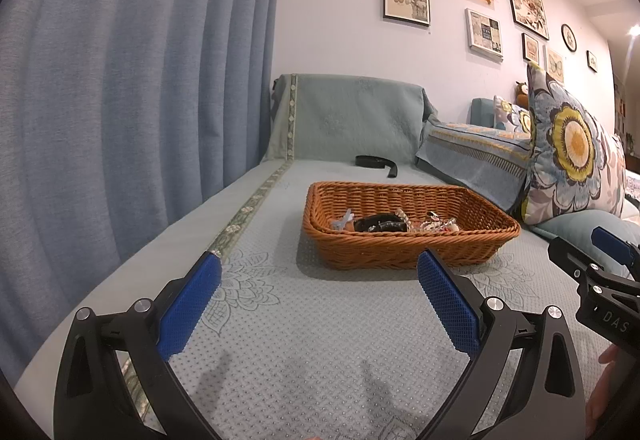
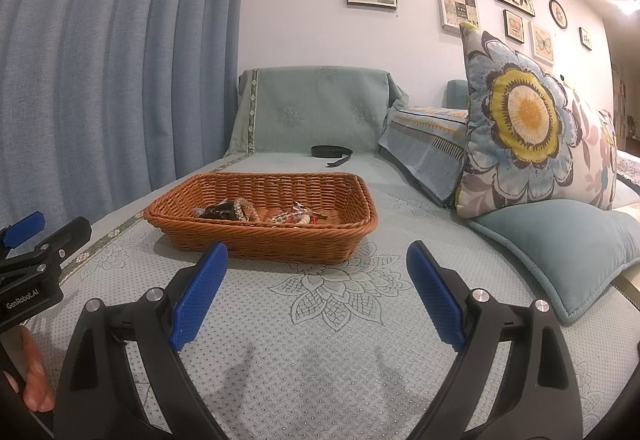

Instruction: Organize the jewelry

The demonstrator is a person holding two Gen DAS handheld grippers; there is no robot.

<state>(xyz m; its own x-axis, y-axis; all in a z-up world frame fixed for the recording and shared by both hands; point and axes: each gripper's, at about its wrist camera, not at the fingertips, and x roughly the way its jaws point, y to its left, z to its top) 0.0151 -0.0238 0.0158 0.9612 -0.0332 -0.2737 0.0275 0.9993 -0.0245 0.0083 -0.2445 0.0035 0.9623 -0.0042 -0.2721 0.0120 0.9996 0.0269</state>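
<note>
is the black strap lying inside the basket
No, the black strap lies on the sofa cover behind the basket, apart from it.

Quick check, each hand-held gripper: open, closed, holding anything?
Left hand-held gripper: open, empty, short of the wicker basket.
Right hand-held gripper: open, empty.
</note>
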